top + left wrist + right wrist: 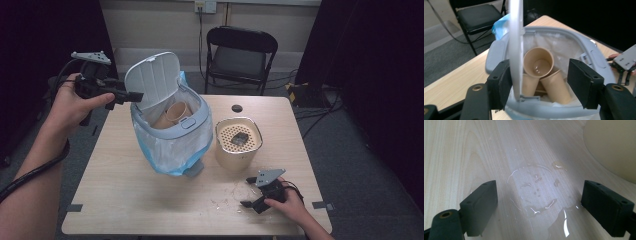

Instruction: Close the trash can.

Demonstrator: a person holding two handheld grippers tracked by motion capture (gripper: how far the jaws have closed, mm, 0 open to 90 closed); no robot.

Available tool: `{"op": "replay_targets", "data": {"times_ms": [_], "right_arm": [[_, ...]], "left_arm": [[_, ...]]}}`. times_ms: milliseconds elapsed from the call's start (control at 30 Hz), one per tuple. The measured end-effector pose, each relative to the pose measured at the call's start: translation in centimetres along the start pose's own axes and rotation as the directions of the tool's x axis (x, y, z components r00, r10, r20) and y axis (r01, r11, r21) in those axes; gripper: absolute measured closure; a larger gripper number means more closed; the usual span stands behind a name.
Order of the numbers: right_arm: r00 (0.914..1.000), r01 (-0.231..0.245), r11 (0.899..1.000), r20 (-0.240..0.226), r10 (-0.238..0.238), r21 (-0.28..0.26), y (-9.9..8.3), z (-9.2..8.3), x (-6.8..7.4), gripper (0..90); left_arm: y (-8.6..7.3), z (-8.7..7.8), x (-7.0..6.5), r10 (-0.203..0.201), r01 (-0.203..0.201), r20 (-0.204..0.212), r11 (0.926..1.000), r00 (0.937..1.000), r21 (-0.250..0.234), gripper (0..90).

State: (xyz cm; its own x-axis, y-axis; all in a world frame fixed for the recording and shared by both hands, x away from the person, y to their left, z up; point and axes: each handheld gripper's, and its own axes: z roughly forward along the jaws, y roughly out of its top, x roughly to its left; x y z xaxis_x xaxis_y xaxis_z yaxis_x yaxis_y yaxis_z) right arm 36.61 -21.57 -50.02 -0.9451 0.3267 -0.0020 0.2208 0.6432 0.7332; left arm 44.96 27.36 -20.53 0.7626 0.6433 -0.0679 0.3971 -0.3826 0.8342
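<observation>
right gripper (248, 192): low on the table (150, 200) at the near right, jaws spread wide, nothing between them; in the right gripper view they frame a ring-shaped puddle (536, 192) on the wood
puddle: thin film of spilled liquid with droplets, just near side of the beige canister (238, 142); looks unwiped
beige canister: upright right of centre, perforated insert on top with a dark lump on it; not touched by either gripper
bin (172, 132): pale blue, bag-lined, tilted toward the camera, mid table; blue liner hangs down its front
paper cups (541, 72): several brown ones lying inside the bin, one mouth facing up
lid (515, 45): hinged up, standing roughly on edge, at the bin's left-rear
left gripper (131, 96): raised at far left, jaws part-open straddling the lid edge; lid leans against one pad, other pad well off it, so no clamp
step: judged lid handling at the bin, cups already in
next move: probably swing the lid over the rim; needs the lid guided along its hinge arc, bin kept from tipping further
</observation>
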Motion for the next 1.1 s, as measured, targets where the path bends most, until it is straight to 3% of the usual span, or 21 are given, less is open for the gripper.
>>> {"op": "replay_targets", "data": {"times_ms": [400, 700, 1100], "right_arm": [[1.0000, 0.000, 1.000, 0.000, 0.000, -0.001, 0.0, 0.0, 0.0, 12.8], [1.0000, 0.000, 1.000, 0.002, 0.000, 0.001, 0.0, 0.0, 0.0, 12.8], [1.0000, 0.001, 1.000, 0.000, -0.001, -0.001, 0.0, 0.0, 0.0, 12.8]], "left_arm": [[0.5, 0.9, -2.1, 0.026, -0.031, 0.084, 0.9977, 0.9961, 0.060, 36.4], [0.5, 1.1, -3.0, 0.013, -0.025, 0.140, 0.9958, 0.9900, 0.088, 40.8], [-0.2, 1.9, -3.5, -0.072, 0.044, 0.189, 0.9883, 0.9793, 0.146, 67.1]]}}
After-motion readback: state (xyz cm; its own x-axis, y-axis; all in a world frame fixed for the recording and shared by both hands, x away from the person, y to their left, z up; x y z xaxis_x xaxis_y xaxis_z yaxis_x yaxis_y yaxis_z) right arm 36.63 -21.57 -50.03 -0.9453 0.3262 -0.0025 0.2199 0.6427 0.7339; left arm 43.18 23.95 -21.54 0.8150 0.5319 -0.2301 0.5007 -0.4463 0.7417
